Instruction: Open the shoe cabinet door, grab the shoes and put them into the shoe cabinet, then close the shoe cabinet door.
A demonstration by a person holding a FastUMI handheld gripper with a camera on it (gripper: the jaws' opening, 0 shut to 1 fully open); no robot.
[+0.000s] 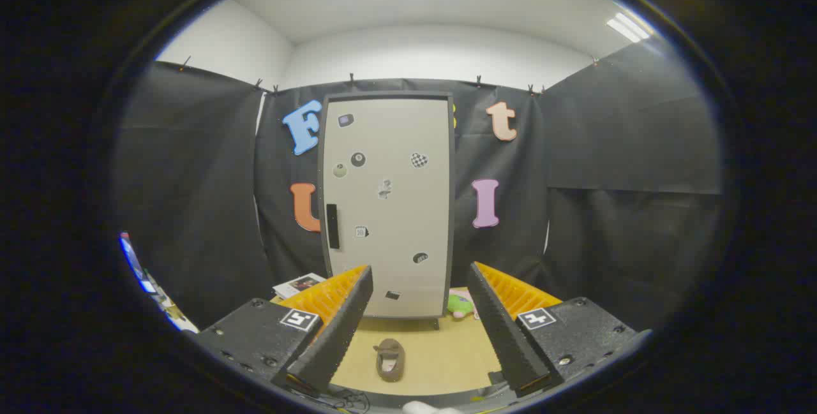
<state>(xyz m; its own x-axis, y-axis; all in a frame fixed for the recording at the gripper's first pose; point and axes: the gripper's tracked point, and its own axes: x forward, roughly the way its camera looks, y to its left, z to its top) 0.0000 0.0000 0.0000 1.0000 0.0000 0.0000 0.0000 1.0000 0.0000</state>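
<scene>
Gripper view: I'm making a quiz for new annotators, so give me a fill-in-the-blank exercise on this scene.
1. The shoe cabinet door is ____.
2. The gripper fingers are ____, with nothing between them.
3. The brown shoe lies on the ____ in front of the cabinet, between the fingers in this view.
4. The black handle sits near the door's ____ edge.

Missing words: closed; open; floor; left

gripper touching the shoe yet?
Apart. The gripper view shows the gripper open, with the brown shoe lying on the tan floor between and beyond the fingers, bare floor around it.
</scene>
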